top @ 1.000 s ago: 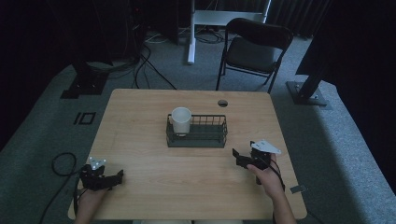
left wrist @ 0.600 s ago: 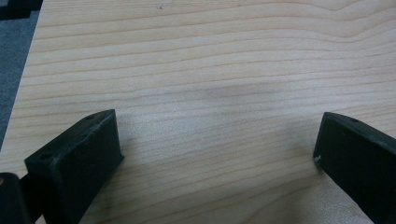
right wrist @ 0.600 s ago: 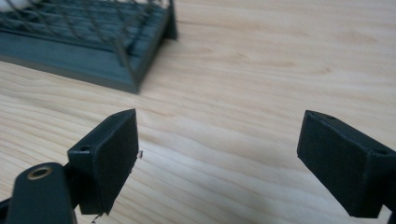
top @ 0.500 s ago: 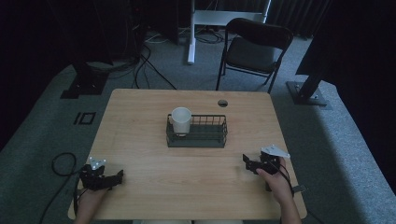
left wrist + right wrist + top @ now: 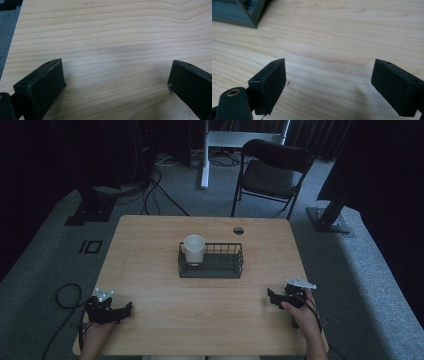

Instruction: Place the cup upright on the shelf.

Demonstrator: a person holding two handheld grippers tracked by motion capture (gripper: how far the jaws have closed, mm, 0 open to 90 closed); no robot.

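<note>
White cup [image 5: 194, 249] stood upright in the wire basket [image 5: 220, 266] mid-worktop [image 5: 150, 250], while left gripper [image 5: 119, 312] and right gripper [image 5: 273, 298] rested near corners, fingers apart, apparently idle.

The pale wooden table [image 5: 112, 37] is showing smooth, matt grain; the dark wire-mesh metal basket [image 5: 220, 262] is looking matt, and the black jaws are appearing dull plastic.
</note>
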